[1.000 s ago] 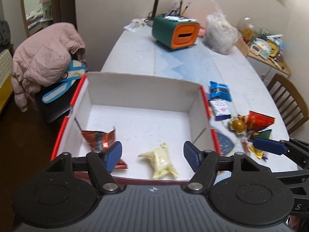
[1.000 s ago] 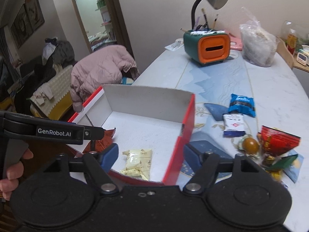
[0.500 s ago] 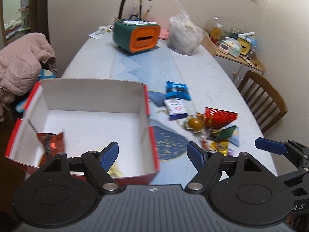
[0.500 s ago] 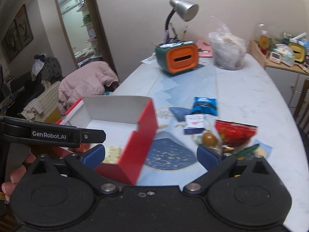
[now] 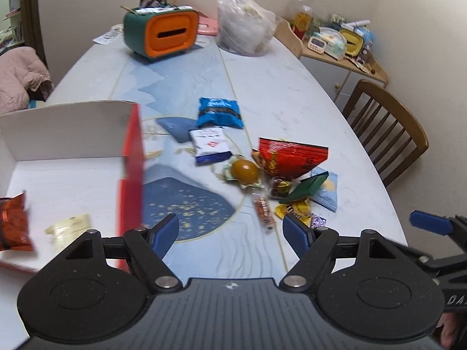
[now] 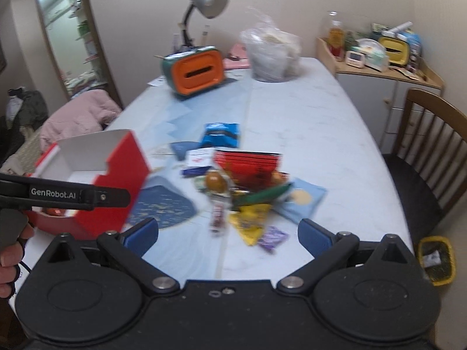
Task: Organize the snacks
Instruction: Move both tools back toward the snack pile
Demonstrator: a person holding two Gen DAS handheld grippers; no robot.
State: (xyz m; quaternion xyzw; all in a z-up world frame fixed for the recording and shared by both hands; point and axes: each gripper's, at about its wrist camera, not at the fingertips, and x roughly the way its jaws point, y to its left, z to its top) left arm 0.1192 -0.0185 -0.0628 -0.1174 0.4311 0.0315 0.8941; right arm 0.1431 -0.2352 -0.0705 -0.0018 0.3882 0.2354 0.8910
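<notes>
Table (image 5: 292,93) w/ snacks; "GenRobot.AI" on left tool (image 5: 230,230), both tools apart, empty.

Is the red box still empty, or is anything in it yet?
Not empty. The box holds two snacks: an orange-red packet and a pale yellow packet. The other snacks lie outside on the table.

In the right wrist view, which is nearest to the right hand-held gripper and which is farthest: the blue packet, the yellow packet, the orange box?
From the right hand-held gripper:
1. Yellow packet, just ahead of the fingers.
2. Blue packet, mid-table.
3. Orange box, far end, under the lamp.
</notes>
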